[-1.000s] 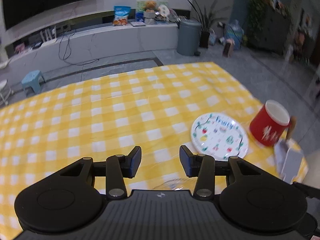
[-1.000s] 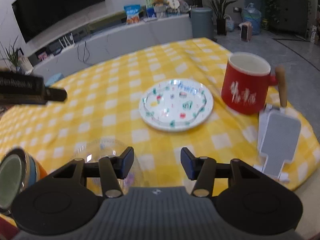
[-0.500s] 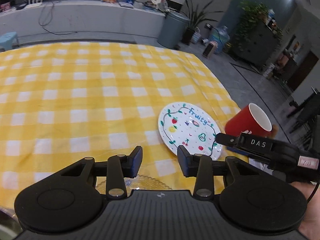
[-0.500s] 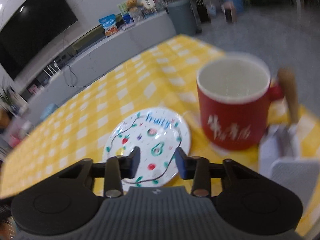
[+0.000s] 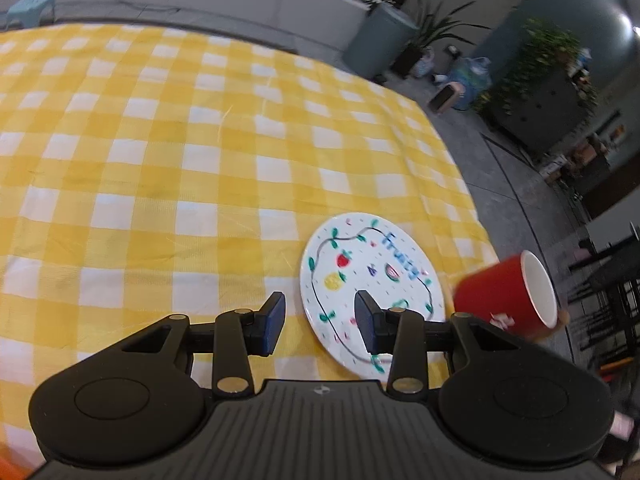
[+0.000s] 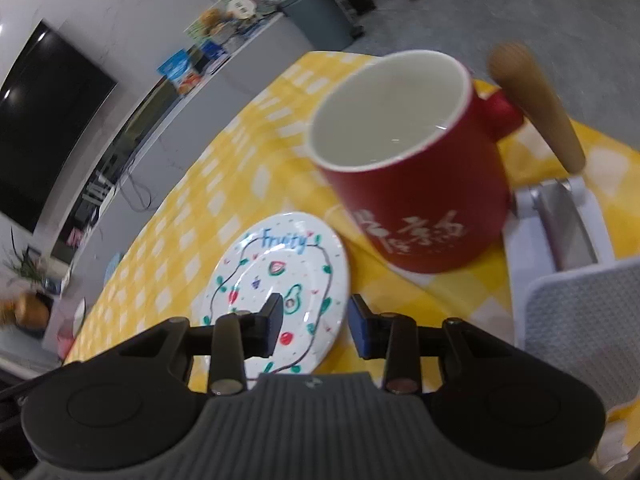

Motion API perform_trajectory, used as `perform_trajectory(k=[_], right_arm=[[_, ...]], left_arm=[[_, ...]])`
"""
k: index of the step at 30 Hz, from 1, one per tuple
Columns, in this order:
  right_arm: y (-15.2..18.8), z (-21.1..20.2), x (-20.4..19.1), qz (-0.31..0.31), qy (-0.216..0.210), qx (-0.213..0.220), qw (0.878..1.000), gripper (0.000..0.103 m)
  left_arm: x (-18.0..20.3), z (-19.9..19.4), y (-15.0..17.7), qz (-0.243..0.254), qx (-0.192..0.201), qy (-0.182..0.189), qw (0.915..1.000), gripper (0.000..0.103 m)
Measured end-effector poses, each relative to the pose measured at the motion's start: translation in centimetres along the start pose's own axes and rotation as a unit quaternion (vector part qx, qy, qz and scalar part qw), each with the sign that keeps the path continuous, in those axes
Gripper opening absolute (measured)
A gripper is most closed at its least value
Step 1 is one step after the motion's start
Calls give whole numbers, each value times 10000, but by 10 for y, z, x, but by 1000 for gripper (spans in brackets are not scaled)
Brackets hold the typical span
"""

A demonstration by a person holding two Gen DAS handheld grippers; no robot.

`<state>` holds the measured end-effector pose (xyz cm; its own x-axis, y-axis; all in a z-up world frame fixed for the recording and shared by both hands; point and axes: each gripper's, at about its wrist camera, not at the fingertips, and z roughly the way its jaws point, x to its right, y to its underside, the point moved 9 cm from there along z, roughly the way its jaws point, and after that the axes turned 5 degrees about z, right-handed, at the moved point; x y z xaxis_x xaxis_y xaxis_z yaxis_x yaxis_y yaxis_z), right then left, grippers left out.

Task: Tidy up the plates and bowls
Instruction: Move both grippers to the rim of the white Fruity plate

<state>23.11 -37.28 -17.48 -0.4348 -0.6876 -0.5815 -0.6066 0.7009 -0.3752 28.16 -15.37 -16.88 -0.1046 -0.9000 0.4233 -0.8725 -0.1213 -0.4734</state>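
Observation:
A white plate with fruit drawings and the word "Fruity" [image 5: 372, 276] lies flat on the yellow checked tablecloth [image 5: 160, 152]. My left gripper [image 5: 320, 326] is open and empty, just above the plate's near left edge. The plate also shows in the right wrist view [image 6: 280, 276]. My right gripper [image 6: 314, 328] is open and empty, over the plate's near right rim. A red mug [image 6: 416, 184] with a wooden handle stands right of the plate, close in front of the right gripper; it also shows in the left wrist view [image 5: 508, 296].
A white and grey stand [image 6: 568, 248] sits at the table's right edge behind the mug. The table's edge drops to the grey floor on the right [image 5: 500, 208]. A grey bin [image 5: 376, 36] and plants stand beyond the table.
Both grippers have moved in toward the plate and lower. The right one has come close to the red mug. The glass bowl has dropped out of both views.

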Motion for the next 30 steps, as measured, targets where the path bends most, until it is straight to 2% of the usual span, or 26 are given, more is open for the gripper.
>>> perform_trajectory(k=[2,4,6,9,14,17,19,21,26,30], right_arm=[[-2,0,3,170,-102,-10,9998,36],[-3,1,9,598,-350,-95,9975,36],[-5,3,15,947,-510,-128,9941,30],[-5,3,14,928,-518,-79,9943,30],[-3,1,12,842,-499,-11,9952,28],[-2,2,16,885,-438,-47,9951,21],[0,2,20,1028,-474,-142,9935,21],[2,3,21,1193,-545,-319,9908,21],[19,5,0,689,-642,-767,9926,21],[31,10,-8,759,-766,-1082,9883,21]], left_arm=[[-2,5,-5,-115,79,2,9999,45],[-3,8,-8,-207,153,3,9997,44],[-4,11,-8,-237,156,53,9996,44],[-5,17,-8,-288,175,99,9994,39],[-7,28,-7,-477,194,240,9984,37],[-9,32,-5,-514,189,228,9982,28],[-10,34,-4,-536,182,266,9980,27],[-12,32,-3,-578,204,146,9980,27],[-16,23,-5,-86,258,-297,9992,27],[-33,19,-8,-471,200,-202,9985,27]])
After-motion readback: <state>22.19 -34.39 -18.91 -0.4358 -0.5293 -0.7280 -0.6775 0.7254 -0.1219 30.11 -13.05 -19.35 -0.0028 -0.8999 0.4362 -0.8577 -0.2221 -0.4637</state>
